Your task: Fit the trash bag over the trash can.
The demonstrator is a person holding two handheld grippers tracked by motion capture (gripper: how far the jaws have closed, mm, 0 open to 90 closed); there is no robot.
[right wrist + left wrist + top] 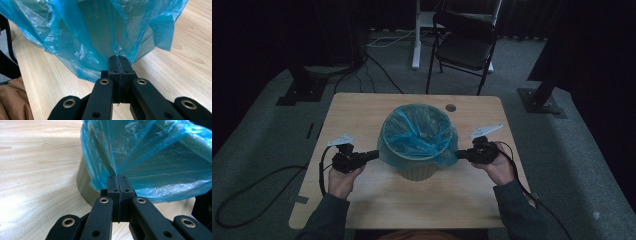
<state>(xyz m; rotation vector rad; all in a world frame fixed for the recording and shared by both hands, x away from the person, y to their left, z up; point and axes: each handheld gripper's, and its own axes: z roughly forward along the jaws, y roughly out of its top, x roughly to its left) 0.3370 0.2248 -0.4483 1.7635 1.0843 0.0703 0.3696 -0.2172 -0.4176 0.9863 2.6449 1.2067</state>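
A small beige bin (417, 171) stands at the middle of the wooden table (362, 110), lined with a blue plastic bag (417, 135) that drapes over its rim. My left gripper (376, 154) is shut on the bag's edge at the bin's left side; in the left gripper view the film (150, 157) fans out taut from the pinched tips (117, 178), with the bin's wall (83, 185) behind. My right gripper (458, 154) is shut on the bag at the bin's right side, where the bag (95, 32) hangs above the closed tips (117, 57).
A black folding chair (464, 45) stands on the grey carpet beyond the table's far edge, next to a white stand leg (416, 35). Cables trail on the floor at left. A small round hole (451, 107) sits near the table's far edge.
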